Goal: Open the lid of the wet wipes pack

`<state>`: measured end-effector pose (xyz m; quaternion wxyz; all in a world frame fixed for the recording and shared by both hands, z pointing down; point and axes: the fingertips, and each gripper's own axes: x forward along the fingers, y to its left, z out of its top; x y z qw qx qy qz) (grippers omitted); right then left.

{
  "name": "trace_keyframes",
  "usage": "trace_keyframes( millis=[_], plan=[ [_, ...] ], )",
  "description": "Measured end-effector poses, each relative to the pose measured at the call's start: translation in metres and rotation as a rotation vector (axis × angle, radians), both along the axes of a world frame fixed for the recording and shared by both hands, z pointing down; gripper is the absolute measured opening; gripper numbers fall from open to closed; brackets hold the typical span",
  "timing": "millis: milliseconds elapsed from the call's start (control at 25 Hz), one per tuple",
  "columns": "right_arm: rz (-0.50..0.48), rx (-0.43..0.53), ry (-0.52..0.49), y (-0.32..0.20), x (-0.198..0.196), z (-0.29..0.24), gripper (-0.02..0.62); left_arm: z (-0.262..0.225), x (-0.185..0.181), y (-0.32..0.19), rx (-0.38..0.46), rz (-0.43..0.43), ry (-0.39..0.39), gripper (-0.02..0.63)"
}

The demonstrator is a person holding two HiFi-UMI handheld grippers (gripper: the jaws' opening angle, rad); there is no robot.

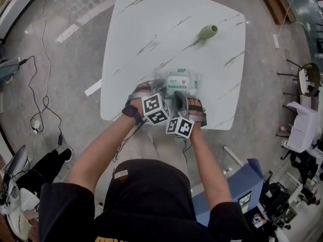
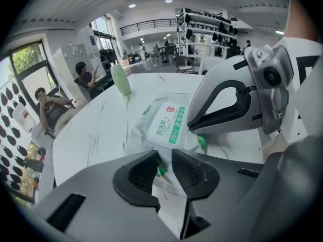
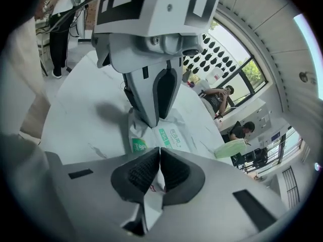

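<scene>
The white, grey-veined table (image 1: pixel 166 29) is standing on a grey floor (image 1: pixel 75 39), with dark cables (image 1: pixel 38 89) trailing over the floor to the left. A person in a dark top is leaning over the table's near edge, both forearms reaching forward side by side, with a dark watch (image 1: pixel 132 111) on the left wrist.

The left tongs (image 2: pixel 165 158) are pointing steeply down at the near part of the table. Their dark ribbed pads are standing narrow, pinching the crimped end of the wet wipes pack (image 2: pixel 146 120), whose film with a green printed corner is running in between them. The right tongs (image 3: pixel 159 155) are sitting just beside the left, also angled down. Their pads are pressed almost together, and a thin white strip of the pack's other end is caught between them. Each gripper view is showing the other tongs' tip resting on the pack.

The wet wipes pack is lying flat on the table near the person's edge, between the two tongs and well apart from a pale green vessel (image 1: pixel 207 33) that is standing upright towards the far right of the table. The lid (image 2: pixel 170 125), white with a green band, is lying flat on the pack's top face.
</scene>
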<state>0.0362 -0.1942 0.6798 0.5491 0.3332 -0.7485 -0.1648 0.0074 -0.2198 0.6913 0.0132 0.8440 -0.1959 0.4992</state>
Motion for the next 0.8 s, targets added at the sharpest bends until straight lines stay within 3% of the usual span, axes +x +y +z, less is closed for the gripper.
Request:
trace_keyframes(
  millis=[800],
  plan=[
    [0.021,0.002,-0.007,-0.001,0.000,-0.011,0.009,0.001,0.001,0.001,-0.013,0.022,-0.027,0.095]
  ],
)
